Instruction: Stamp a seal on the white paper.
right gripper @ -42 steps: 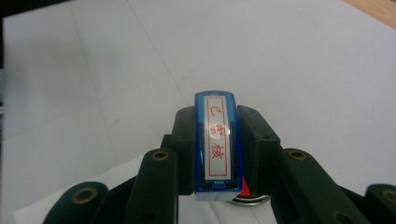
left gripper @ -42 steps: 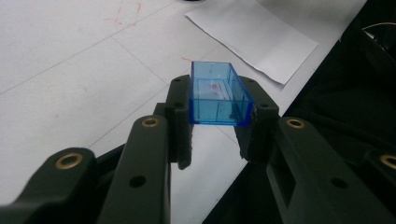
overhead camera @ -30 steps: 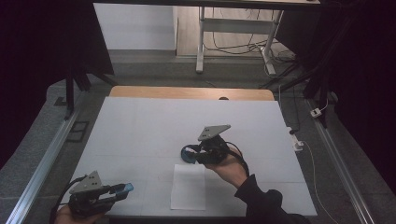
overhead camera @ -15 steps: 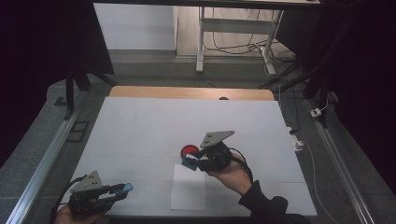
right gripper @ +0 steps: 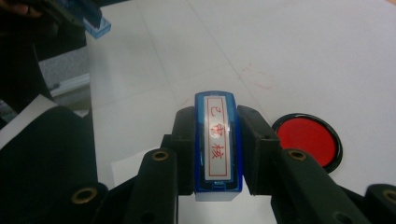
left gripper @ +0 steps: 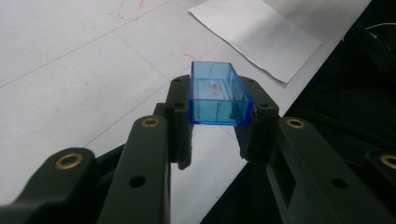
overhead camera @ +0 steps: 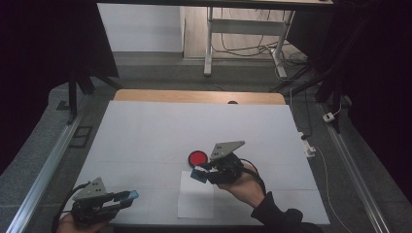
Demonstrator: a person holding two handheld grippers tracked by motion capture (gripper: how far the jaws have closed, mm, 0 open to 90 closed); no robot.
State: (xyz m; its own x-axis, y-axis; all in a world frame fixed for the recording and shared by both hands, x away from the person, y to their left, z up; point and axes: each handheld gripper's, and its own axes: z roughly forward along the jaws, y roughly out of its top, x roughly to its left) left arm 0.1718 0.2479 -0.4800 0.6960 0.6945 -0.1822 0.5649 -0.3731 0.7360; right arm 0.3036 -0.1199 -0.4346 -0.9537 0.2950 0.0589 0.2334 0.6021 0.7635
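The blue stamp [right gripper: 217,142] sits clamped between the jaws of the right gripper [overhead camera: 206,172], its face turned up toward that gripper's camera, so the red characters inside a red frame on the pale plate can be seen. The jaws are closed against the stamp's two long sides. In the high view the stamp [overhead camera: 197,174] shows as a small blue block at the gripper's tip, held above the far edge of a white sheet of paper [overhead camera: 196,201] that lies on the tabletop [overhead camera: 145,131]. Whether the stamp touches the paper I cannot tell.

Just beyond the stamp, near the gripper, lies a round red ink pad [overhead camera: 197,158] in a black rim, flat on the tabletop; in the right gripper view the ink pad [right gripper: 308,140] sits just to the right of the jaws.

The left gripper [overhead camera: 127,196] is near the front left corner of the tabletop, well apart from the paper and the pad. Its jaws are closed on a clear blue cap [left gripper: 215,93], a hollow box-shaped piece held by its two long sides with the open side upward, above the tabletop edge. Past it, in the left gripper view, the paper [left gripper: 257,32] lies farther off.

The tabletop is white with faint grid lines and a few small red marks.
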